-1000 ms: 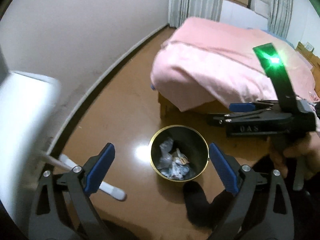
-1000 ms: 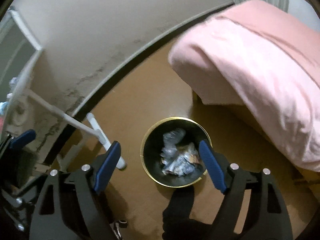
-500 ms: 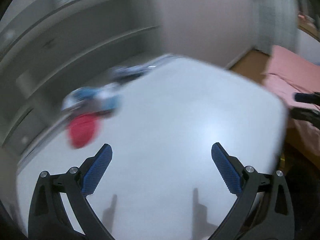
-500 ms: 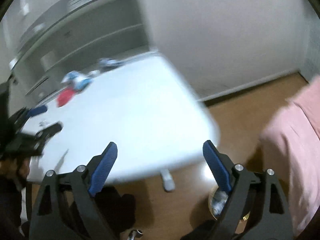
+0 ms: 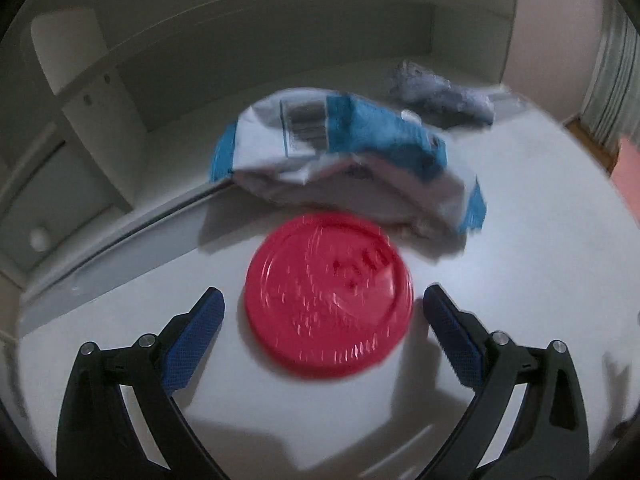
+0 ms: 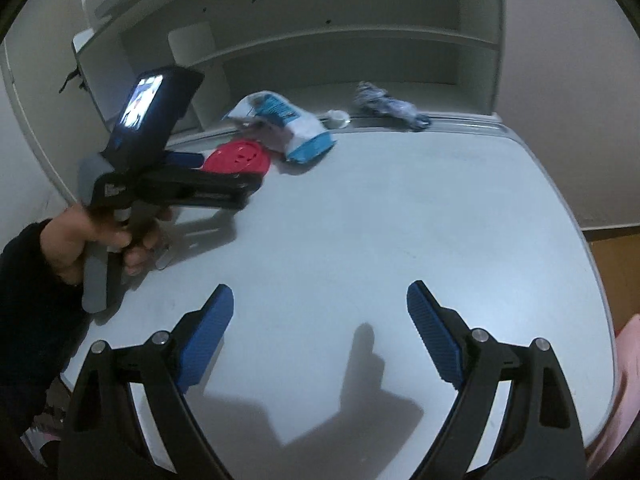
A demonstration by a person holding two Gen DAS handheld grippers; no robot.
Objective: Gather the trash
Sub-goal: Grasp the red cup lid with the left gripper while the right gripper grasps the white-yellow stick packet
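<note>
While the left hand-held gripper (image 5: 322, 312) hangs over the white worktop (image 6: 400, 220), its blue pads stand wide apart on either side of a red round lid (image 5: 329, 295) — not touching it, nothing clamped. Just behind the lid lies a crumpled blue-and-white wrapper (image 5: 348, 160), its near edge close to or overlapping the lid's far rim; blur makes contact hard to judge. Farther back, near the worktop's rear edge, sits a grey-blue crumpled wad (image 5: 444, 98). A small white cup-like item (image 6: 338, 118) rests between wrapper and wad in the right wrist view. The right hand-held gripper (image 6: 320, 332) is also spread wide and empty, over a bare stretch of worktop well apart from the trash. A person's left hand (image 6: 80, 240), dark sleeve at the wrist, grips the left tool's handle; a lit screen (image 6: 142, 100) shows on its back. White shelving (image 6: 340, 40) rises behind the worktop — brown floor (image 6: 616, 260) at right.
</note>
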